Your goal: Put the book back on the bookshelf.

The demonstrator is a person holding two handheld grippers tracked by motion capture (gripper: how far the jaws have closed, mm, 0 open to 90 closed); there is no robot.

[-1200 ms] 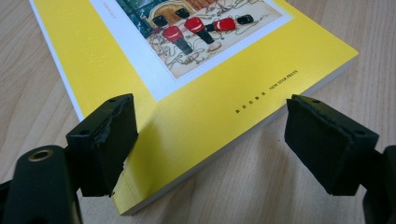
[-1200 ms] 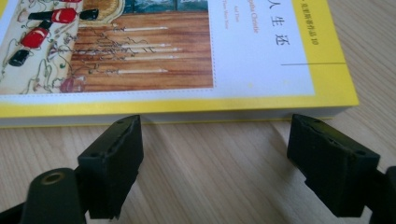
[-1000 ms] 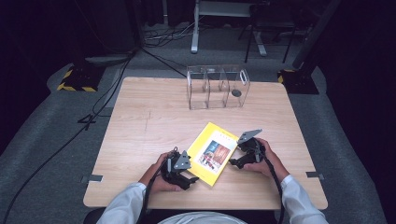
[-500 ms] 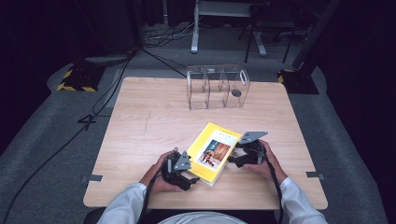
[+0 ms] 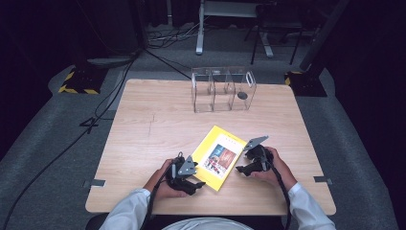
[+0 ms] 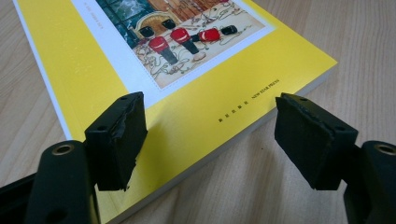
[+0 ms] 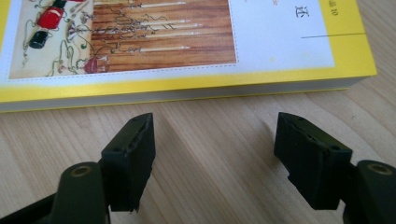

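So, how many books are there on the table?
1: the yellow book lies flat on the table near its front edge, between the two tools. The clear rack behind appears empty.

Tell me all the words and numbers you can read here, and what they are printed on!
"NEW STAR PRESS": on the yellow book, near its cover's edge.
Small characters beside that: too small to read.
"10": at the cover's top edge in the right gripper view, beside a large character cut off by the picture's edge.
High view: the cover's print is too blurred to read.
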